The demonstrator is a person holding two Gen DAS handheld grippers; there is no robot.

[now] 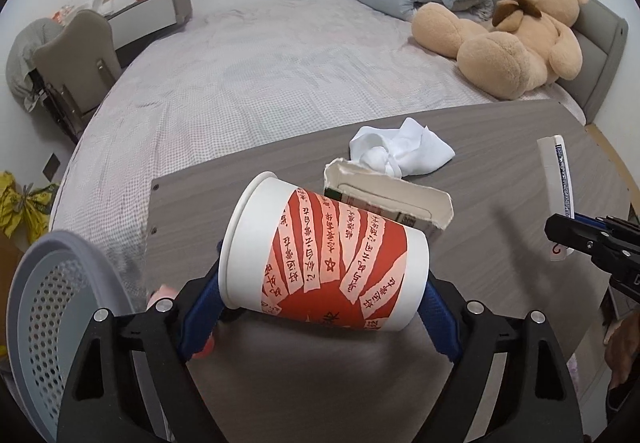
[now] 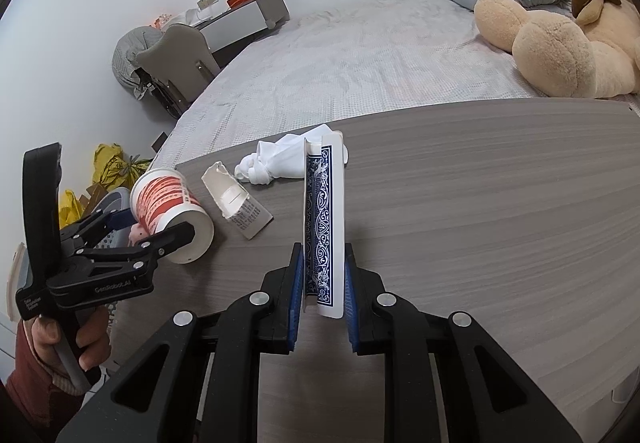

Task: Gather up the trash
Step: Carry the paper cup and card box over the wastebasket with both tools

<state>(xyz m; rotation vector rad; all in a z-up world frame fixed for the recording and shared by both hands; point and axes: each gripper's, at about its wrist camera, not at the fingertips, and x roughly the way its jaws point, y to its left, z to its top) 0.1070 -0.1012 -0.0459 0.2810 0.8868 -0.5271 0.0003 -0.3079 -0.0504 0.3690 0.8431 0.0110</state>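
A red-and-white paper cup point(image 1: 320, 259) lies sideways between the blue pads of my left gripper point(image 1: 324, 275), base at the left pad, rim at the right; both pads touch it, near the left edge of the grey wood table point(image 1: 500, 171). My right gripper point(image 2: 323, 249) is shut on an upright blue-backed playing card pack point(image 2: 324, 211), which also shows at the right in the left wrist view point(image 1: 556, 179). A torn white carton point(image 2: 236, 199) and a crumpled white tissue point(image 2: 280, 163) lie on the table behind the cup.
A grey perforated basket point(image 1: 52, 303) stands below the table's left edge, with a pink thing point(image 1: 160, 293) beside it. Behind the table is a bed point(image 1: 280, 63) with a teddy bear point(image 1: 520, 31). Yellow bags point(image 2: 112, 167) lie on the floor. A hand point(image 2: 88, 343) holds the left gripper.
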